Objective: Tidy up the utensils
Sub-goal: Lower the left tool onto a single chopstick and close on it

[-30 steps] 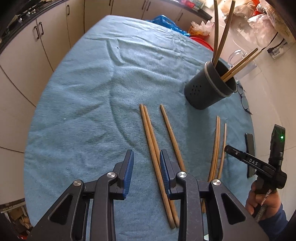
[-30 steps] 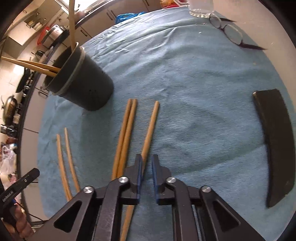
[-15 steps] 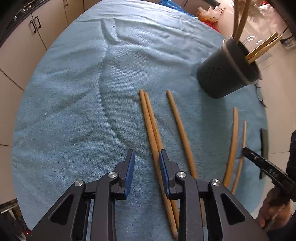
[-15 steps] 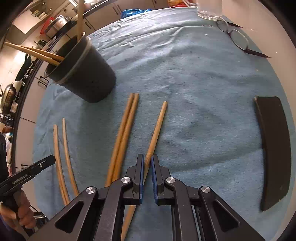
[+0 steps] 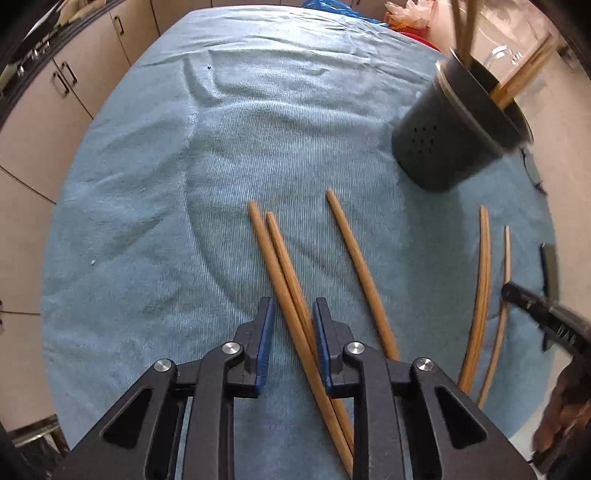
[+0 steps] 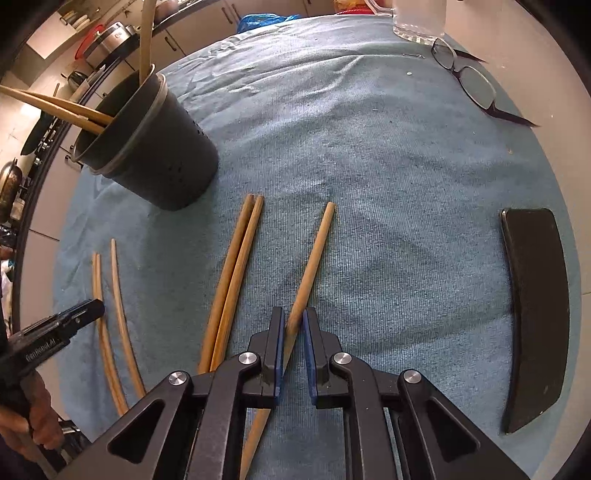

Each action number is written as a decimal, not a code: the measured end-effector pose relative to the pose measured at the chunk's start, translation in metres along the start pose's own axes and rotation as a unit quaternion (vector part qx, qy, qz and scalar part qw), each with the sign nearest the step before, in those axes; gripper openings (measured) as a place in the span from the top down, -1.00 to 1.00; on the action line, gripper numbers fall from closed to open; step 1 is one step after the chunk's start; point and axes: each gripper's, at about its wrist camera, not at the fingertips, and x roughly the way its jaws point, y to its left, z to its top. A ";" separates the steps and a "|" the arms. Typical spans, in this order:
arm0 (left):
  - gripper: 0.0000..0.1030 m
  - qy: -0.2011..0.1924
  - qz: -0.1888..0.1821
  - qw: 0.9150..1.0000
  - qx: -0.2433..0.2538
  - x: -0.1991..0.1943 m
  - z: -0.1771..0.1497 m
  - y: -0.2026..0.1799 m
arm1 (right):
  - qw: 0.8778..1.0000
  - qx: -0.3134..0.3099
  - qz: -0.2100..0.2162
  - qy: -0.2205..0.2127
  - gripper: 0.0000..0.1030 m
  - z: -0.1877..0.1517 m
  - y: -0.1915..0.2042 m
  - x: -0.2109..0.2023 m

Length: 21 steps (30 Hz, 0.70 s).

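Observation:
Wooden chopsticks lie on a blue towel (image 5: 166,192). In the left wrist view my left gripper (image 5: 292,306) points down over a touching pair of chopsticks (image 5: 275,251). Its jaws are closing with the pair between the blue pads, and a gap still shows on the left side. In the right wrist view my right gripper (image 6: 293,314) is shut on a single chopstick (image 6: 314,251) that lies on the towel. A dark holder cup (image 5: 454,136) (image 6: 155,158) with several chopsticks in it stands beyond. Two thin curved chopsticks (image 5: 480,295) (image 6: 118,314) lie apart from the others.
Glasses (image 6: 469,81), a glass jug (image 6: 417,18) and a flat black case (image 6: 532,314) sit at the towel's right side. A hand (image 6: 40,424) holds the left device's body (image 6: 55,328). Cabinets (image 5: 55,92) ring the table.
The left gripper has shifted right and lower, so the pair now lies between its narrowing jaws. The right gripper's jaws have narrowed onto the single chopstick; it has otherwise stayed put.

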 end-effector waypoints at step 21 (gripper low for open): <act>0.66 -0.012 -0.070 0.996 -0.059 -0.013 -0.025 0.027 | 1.000 0.019 0.024 0.009 0.80 0.002 -0.013 -0.001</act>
